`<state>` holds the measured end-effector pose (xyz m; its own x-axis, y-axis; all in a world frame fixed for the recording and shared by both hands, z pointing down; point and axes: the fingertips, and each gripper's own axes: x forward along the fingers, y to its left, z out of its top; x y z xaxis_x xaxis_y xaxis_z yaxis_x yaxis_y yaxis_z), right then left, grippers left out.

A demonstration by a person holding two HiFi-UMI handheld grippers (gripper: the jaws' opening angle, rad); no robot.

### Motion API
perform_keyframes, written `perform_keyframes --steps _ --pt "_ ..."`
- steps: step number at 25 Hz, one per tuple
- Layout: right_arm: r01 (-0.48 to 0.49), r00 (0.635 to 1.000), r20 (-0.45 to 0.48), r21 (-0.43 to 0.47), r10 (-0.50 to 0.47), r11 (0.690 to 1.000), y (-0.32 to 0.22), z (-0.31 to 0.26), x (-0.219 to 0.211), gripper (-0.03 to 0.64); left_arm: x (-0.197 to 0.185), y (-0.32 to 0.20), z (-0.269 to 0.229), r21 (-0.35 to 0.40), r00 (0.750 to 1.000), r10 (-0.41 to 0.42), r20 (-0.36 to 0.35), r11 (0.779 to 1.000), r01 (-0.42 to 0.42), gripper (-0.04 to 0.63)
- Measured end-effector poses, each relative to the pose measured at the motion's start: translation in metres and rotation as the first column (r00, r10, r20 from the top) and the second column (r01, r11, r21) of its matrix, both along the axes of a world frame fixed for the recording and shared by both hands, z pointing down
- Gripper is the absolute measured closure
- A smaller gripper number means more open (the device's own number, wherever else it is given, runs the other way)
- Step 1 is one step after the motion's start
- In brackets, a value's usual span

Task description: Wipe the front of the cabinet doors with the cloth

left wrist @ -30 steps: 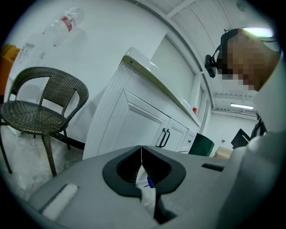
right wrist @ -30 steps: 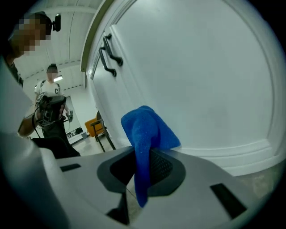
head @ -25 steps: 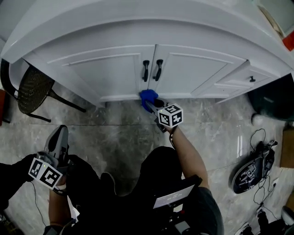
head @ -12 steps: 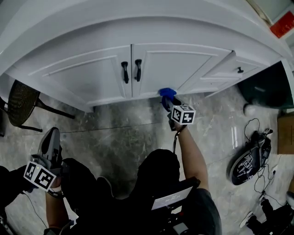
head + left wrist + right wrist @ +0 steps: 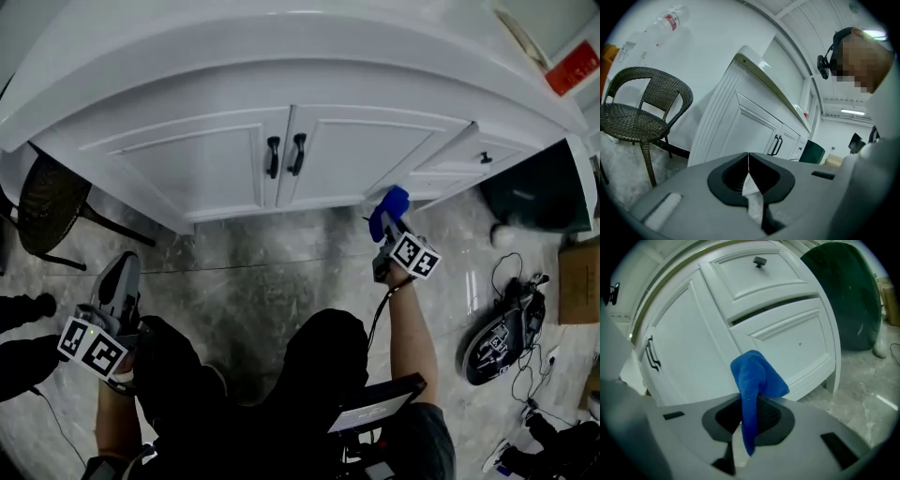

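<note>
A white cabinet has two doors (image 5: 206, 169) with black handles (image 5: 286, 155) and a drawer stack (image 5: 783, 333) to their right. My right gripper (image 5: 384, 223) is shut on a blue cloth (image 5: 754, 380), held near the bottom right corner of the right door (image 5: 366, 155), beside the lower drawer. The cloth (image 5: 388, 208) sticks up past the jaws. Whether it touches the cabinet I cannot tell. My left gripper (image 5: 114, 286) hangs low at the left, away from the cabinet, jaws shut with nothing between them (image 5: 748, 173).
A dark wicker chair (image 5: 56, 202) stands left of the cabinet. A dark green bin (image 5: 534, 197) sits at the right. Cables and a black device (image 5: 502, 337) lie on the grey marble floor at the right. The person's legs fill the lower middle.
The right gripper with the cloth has moved rightward along the cabinet's base, from below the door handles to the right door's lower corner. The left gripper stayed low at the left.
</note>
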<state>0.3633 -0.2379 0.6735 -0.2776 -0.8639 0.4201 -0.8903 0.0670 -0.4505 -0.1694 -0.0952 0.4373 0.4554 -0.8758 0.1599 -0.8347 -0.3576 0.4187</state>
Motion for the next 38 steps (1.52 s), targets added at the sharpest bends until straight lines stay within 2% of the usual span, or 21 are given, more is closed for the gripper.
perform_keyframes --steps 3,6,9,12,14,17,20,22,25,32,38 --pt "0.088 0.996 0.001 0.033 -0.088 0.996 0.021 -0.035 -0.036 0.565 -0.008 -0.002 -0.003 0.019 1.000 -0.005 0.006 1.000 0.005 0.592" --pt "0.234 0.968 -0.104 0.033 -0.229 0.972 0.041 -0.070 -0.087 0.565 -0.019 -0.007 0.001 0.028 0.999 -0.017 0.031 0.999 0.016 0.592" --pt "0.426 0.891 -0.206 0.067 -0.405 0.902 0.064 -0.119 -0.158 0.566 -0.027 -0.013 0.004 0.046 0.996 -0.019 0.083 0.999 0.016 0.592" --pt "0.563 0.819 -0.227 0.137 -0.527 0.815 0.090 -0.183 -0.222 0.565 -0.030 -0.018 0.005 0.068 0.989 -0.016 0.150 0.998 0.006 0.592" --pt "0.587 0.809 -0.176 0.195 -0.561 0.786 0.101 -0.224 -0.259 0.565 -0.029 -0.023 -0.001 0.093 0.980 -0.014 0.201 0.996 -0.005 0.592" --pt "0.556 0.823 -0.061 0.288 -0.565 0.780 0.111 -0.267 -0.312 0.565 -0.017 -0.030 -0.012 0.140 0.962 -0.015 0.274 0.990 -0.024 0.592" --pt "0.526 0.842 -0.109 0.382 -0.528 0.760 0.115 -0.287 -0.351 0.565 0.003 -0.027 -0.026 0.182 0.961 -0.005 0.276 0.982 -0.047 0.592" --pt "0.492 0.864 -0.126 0.417 -0.488 0.764 0.115 -0.288 -0.363 0.565 0.021 -0.021 -0.035 0.203 0.966 0.014 0.259 0.977 -0.069 0.592" --pt "0.451 0.884 -0.085 0.409 -0.459 0.793 0.116 -0.274 -0.374 0.565 0.043 -0.014 -0.035 0.217 0.968 0.038 0.248 0.972 -0.094 0.592" --pt "0.476 0.874 -0.078 0.332 -0.479 0.815 0.127 -0.236 -0.388 0.565 0.057 -0.006 -0.005 0.145 0.982 0.063 0.177 0.985 -0.090 0.592" --pt "0.465 0.883 -0.092 0.297 -0.460 0.834 0.131 -0.218 -0.386 0.565 0.058 0.000 0.000 0.123 0.980 0.075 0.182 0.988 -0.098 0.592"
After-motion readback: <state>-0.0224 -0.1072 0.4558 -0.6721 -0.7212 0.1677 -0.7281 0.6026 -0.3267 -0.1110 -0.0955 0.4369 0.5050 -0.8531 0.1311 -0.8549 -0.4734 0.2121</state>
